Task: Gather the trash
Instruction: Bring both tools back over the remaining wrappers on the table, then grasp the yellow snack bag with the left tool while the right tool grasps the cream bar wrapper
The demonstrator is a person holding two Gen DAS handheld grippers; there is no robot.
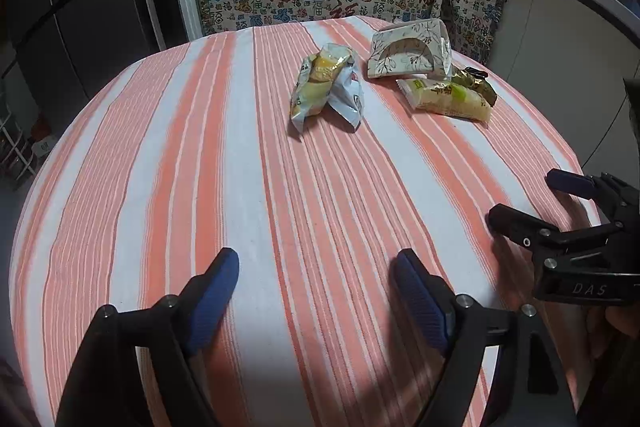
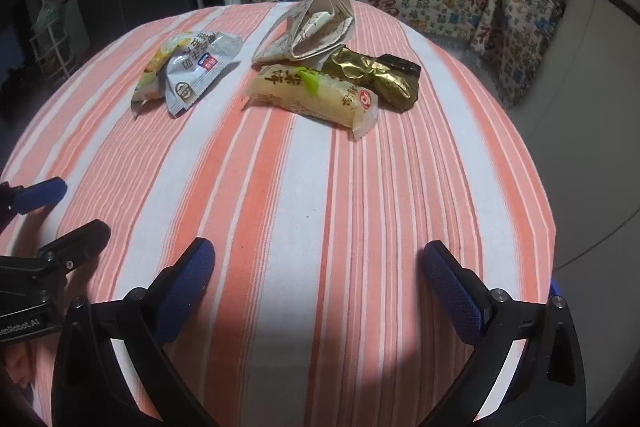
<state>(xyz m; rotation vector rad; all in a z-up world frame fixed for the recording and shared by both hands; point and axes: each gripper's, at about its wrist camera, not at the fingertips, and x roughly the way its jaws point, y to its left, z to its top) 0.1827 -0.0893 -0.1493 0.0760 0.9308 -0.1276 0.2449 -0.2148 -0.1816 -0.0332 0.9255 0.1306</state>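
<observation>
Hovering over the striped bench (image 2: 320,187), both sets of jaws wide and empty: left gripper (image 1: 316,283), right gripper (image 2: 320,267). Ahead lay crumpled wrapper (image 2: 188,71), folded paper (image 2: 316,27), yellow packet (image 2: 316,95), gold wrapper (image 2: 376,77). Next: reaching forward, closing on one.

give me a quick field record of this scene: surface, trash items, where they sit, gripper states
surface: striped cloth on a table
trash: crumpled silver-yellow wrapper; folded paper box; pale yellow snack pack; gold wrapper
layout: all at the far end; silver-yellow wrapper lies apart on the left, the other three cluster together on the right
left hand-held gripper: open, empty, over bare cloth
right hand-held gripper: open, empty, over bare cloth
collected so far: nothing held
</observation>
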